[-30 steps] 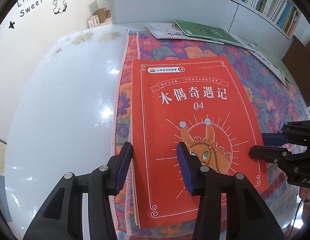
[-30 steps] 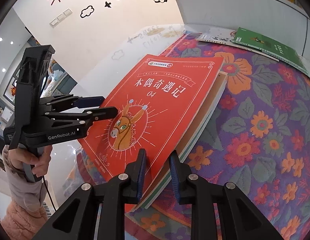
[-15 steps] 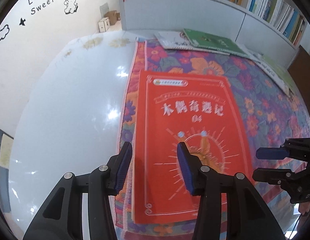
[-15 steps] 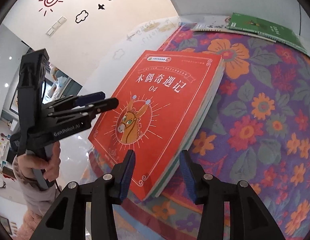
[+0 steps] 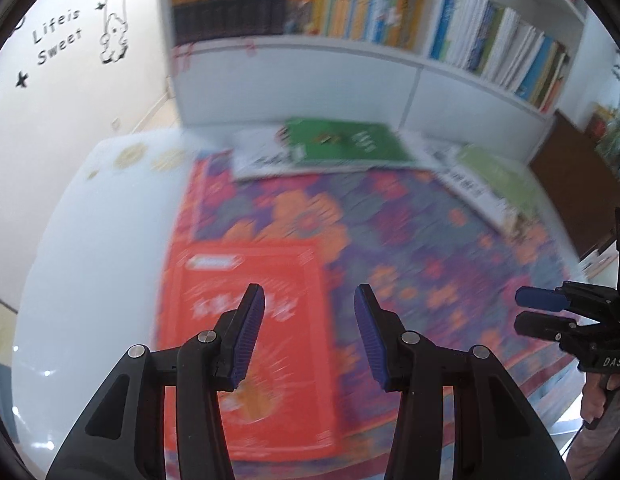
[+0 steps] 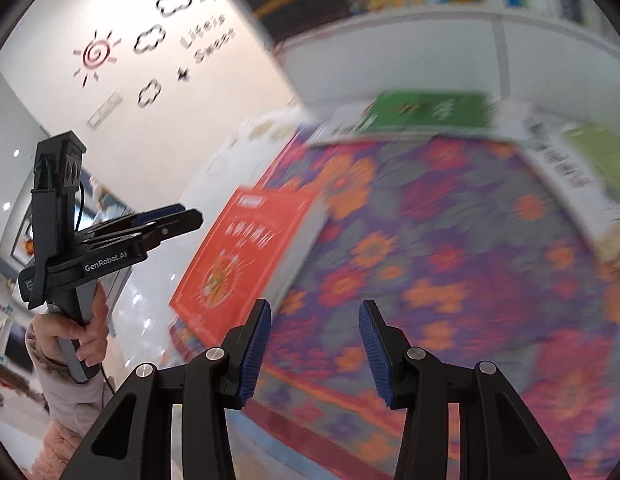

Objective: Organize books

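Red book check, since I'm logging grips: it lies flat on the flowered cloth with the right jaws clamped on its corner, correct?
Not quite. The red book does lie on the flowered cloth, but the right gripper holds nothing: its jaws stand open and clear of the book, as the right wrist view shows.

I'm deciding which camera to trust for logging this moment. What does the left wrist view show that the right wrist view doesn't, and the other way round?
Only the left wrist view: the bear-on-a-swing wall sticker and the dark wooden cabinet at the right.

Only the right wrist view: the sun wall sticker and the person's left hand gripping the left tongs.

Both: the red book lying flat on the flowered cloth, the green book at the far edge, and the bookshelf. The right tongs stand open and empty.
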`<state>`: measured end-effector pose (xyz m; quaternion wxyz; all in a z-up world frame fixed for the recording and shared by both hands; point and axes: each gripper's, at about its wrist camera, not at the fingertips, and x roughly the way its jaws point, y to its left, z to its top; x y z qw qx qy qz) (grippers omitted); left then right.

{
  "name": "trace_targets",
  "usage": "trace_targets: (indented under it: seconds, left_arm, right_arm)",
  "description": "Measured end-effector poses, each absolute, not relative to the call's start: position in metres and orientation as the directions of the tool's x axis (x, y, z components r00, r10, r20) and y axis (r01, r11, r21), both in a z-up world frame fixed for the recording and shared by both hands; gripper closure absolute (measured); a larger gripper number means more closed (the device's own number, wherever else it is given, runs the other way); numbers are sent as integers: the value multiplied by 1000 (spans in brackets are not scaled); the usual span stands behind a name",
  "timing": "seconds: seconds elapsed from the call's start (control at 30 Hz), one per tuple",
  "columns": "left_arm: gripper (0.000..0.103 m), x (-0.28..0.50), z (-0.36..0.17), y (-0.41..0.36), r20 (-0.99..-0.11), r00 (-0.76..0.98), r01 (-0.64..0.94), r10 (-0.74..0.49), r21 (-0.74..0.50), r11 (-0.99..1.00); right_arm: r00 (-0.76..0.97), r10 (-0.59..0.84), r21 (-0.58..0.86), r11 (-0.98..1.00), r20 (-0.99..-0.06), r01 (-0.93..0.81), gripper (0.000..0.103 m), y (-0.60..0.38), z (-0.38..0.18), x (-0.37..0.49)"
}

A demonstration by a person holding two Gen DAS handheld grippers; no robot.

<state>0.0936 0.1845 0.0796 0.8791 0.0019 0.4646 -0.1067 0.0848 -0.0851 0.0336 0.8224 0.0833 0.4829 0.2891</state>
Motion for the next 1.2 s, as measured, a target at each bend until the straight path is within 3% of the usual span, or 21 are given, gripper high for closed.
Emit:
trace_targets:
  seconds: [0.23,0.33,0.57,0.8,0.97,1.1,1.2]
  left_arm:
    - [58,157,156,123,-741,622,175,-255,-186,967]
    - [58,195,161,116,-722,648,138,-242,-201,970]
    - [58,282,72,137,-769,595,48,-233,-256,966]
    - [59,350,-25,171,-844,513,-71,-155,-221,973]
    - [59,368,-58,173,-868,469,-77,-163,-224,972]
    - [54,369,-63,152,-862,469,1,-192,-217,976]
    - [54,366,-63,135,-869,473,9,-143,-158,987]
  right_arm:
    - [572,507,416,860,-644,-294,59,-207,152,135]
    - [609,515,441,852,-604,-283,59,-231,175,174]
    - [578,468,427,878,-668,-217,59,-216,90,264]
    - [531,487,514,851,-693,-110,59,-199,-12,345]
    - [501,453,485,871,-737,-74,65,-177,-61,370]
    - [506,450,460,880,-736,-113,65,-162,-63,372]
    - [491,441,448,887,-752,-110,62,-158,-61,372]
